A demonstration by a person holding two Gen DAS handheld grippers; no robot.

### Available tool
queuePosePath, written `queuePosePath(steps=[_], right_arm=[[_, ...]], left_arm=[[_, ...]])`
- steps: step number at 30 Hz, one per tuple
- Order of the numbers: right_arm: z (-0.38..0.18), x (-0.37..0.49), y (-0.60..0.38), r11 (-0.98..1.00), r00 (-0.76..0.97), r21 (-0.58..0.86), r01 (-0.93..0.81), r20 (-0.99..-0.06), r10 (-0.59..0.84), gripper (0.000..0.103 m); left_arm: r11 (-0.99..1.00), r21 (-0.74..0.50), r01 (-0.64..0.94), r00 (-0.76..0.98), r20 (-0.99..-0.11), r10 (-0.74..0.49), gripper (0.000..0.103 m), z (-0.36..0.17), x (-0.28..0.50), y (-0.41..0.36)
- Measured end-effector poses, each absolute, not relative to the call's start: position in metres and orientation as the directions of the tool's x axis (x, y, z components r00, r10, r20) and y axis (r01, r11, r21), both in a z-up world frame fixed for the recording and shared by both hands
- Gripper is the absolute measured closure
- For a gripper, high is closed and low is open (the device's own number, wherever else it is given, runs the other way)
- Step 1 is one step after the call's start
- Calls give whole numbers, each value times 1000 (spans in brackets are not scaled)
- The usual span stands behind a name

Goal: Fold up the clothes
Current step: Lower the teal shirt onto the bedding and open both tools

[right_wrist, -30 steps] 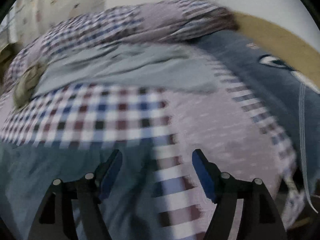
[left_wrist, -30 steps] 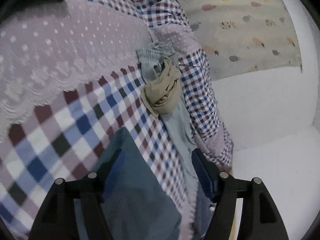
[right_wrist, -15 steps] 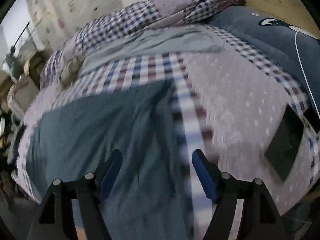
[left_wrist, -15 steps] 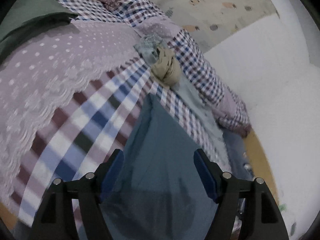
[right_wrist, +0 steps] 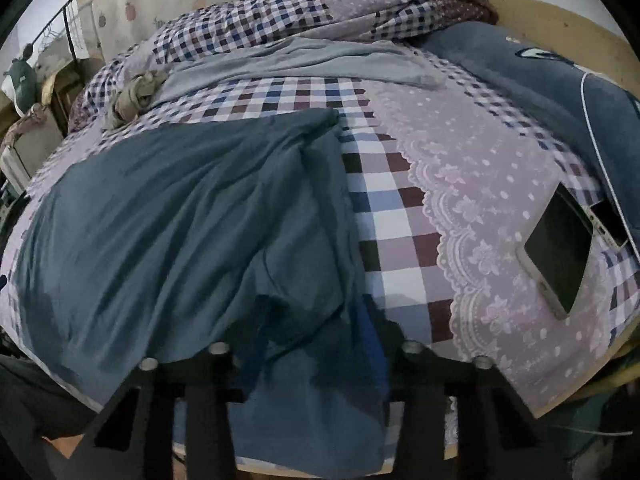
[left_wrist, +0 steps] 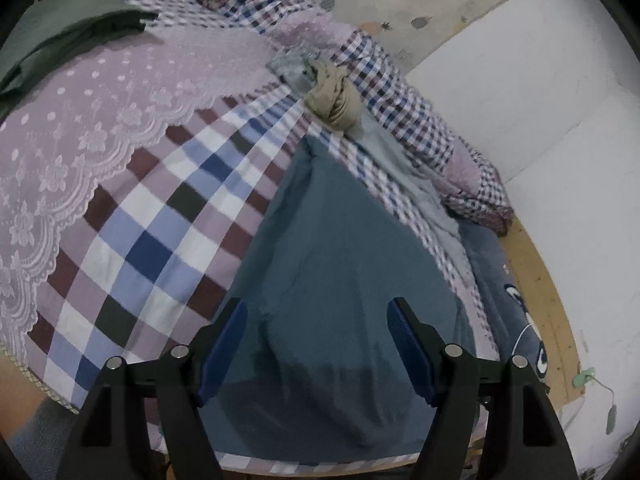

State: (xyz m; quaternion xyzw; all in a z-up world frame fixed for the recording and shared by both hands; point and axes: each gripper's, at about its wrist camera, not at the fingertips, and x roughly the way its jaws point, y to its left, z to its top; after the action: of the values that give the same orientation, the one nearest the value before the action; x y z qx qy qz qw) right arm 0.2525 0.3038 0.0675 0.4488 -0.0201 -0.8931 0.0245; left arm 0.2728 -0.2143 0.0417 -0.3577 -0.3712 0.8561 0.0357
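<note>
While the teal garment (right_wrist: 176,232) lies spread over the checked bedspread (left_wrist: 160,240), you are at the very start of the fold: the cloth is laid out but no edge has been brought over yet, as far as these views let you judge. Your left gripper (left_wrist: 318,344) hangs released above the near hem, its blue pads wide apart with cloth showing between them and nothing pinched. Your right gripper (right_wrist: 312,344) sits low at the bottom centre of its frame, with dark fabric draped over and around its fingers; whether it is clenched on that fabric or merely buried in it, you cannot tell.

The next move calls for a firm pinch on the near edge with both grippers, well apart from each other, so the hem lifts evenly and can travel toward the far end without the middle sagging.

The garment fills the lower centre of the left view, narrowing toward a point in the middle of the frame, and takes the lower left half of the right view. It looks soft and thin, with long loose creases running from the near hem upward, and it bunches into a ridge along its right edge in the right view. It will likely wrinkle again unless pulled taut.

Beyond it, toward the upper part of both frames, lie a balled tan cloth (left_wrist: 334,100) and a pale grey garment (right_wrist: 304,64), probably waiting their turn.
</note>
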Motion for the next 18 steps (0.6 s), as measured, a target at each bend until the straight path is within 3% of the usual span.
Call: queuePosePath(steps=[3, 4, 12, 18], right_arm=[[74, 258, 301, -999, -621, 41, 25, -782, -47, 98], [78, 261, 300, -999, -632, 33, 28, -774, -43, 99], [82, 277, 298, -1000, -613, -3, -15, -790, 11, 100], [84, 273, 292, -997, -618, -41, -59, -783, 68, 93]], left_arm=[[-736, -640, 219, -736, -604, 306, 28, 40, 272, -214], [-740, -636, 220, -734, -607, 303, 29, 40, 272, -214], [-740, -628, 242, -725, -624, 292, 31, 36, 279, -220], [-759, -563, 327, -662, -710, 241, 31, 22, 278, -225]])
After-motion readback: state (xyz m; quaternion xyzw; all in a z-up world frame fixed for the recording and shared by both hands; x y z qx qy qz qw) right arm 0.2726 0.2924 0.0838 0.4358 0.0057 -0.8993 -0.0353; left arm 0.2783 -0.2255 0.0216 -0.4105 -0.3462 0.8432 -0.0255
